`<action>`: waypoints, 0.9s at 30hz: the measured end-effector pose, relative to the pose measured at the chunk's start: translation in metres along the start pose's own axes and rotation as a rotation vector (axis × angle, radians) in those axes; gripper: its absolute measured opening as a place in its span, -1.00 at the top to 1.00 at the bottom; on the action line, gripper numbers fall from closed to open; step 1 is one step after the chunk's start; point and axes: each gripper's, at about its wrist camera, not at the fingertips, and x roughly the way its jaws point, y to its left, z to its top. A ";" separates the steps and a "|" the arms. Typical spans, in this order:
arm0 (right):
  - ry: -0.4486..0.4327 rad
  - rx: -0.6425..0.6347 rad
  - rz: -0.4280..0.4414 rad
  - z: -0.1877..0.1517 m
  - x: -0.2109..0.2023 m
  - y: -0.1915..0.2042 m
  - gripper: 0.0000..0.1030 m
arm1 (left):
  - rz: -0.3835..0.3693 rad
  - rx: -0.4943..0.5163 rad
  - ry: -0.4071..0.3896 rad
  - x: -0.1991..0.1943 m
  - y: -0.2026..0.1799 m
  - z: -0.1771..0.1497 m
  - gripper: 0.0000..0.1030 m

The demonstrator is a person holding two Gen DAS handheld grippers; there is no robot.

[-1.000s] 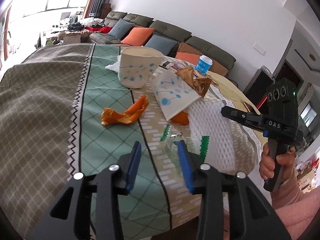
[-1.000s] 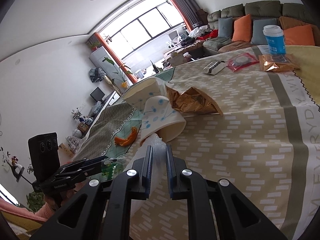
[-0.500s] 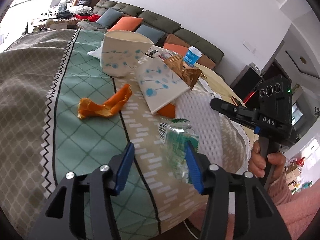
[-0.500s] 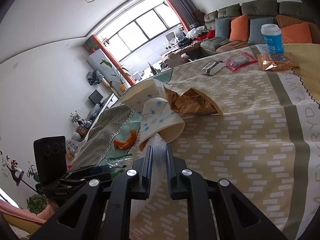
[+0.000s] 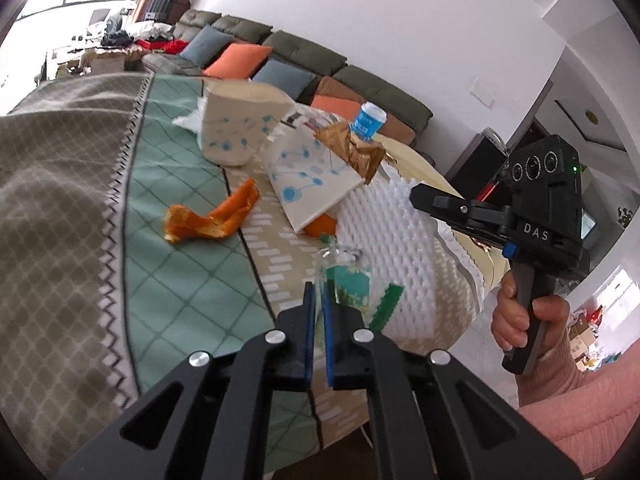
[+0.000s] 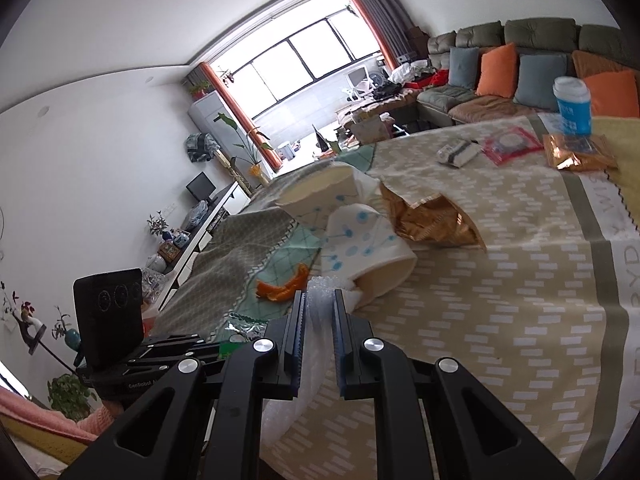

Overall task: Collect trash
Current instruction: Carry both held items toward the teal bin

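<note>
Left wrist view: left gripper (image 5: 319,294) clamps a clear wrapper (image 5: 343,276) — right gripper (image 6: 319,307) pinches bubble wrap (image 6: 320,300).

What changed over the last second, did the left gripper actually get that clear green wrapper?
Yes. The left gripper, open a second ago, has shut on the clear green wrapper, whose edge now stands up between its pads. The right gripper stayed shut on the white bubble wrap. The orange peel, both paper cups and the gold snack bag lie where they were.
</note>
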 end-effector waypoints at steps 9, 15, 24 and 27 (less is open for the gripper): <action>-0.017 -0.042 0.081 0.017 0.008 0.029 0.75 | 0.075 -0.057 -0.106 -0.054 0.026 -0.003 0.89; 0.005 -0.092 0.163 0.035 0.049 0.061 0.75 | 0.173 -0.120 -0.192 -0.101 0.053 -0.006 0.89; 0.075 -0.180 0.257 0.054 0.126 0.126 0.75 | 0.376 -0.229 -0.314 -0.178 0.102 -0.018 0.89; 0.088 -0.214 0.287 0.058 0.150 0.150 0.75 | 0.431 -0.261 -0.340 -0.198 0.116 -0.022 0.89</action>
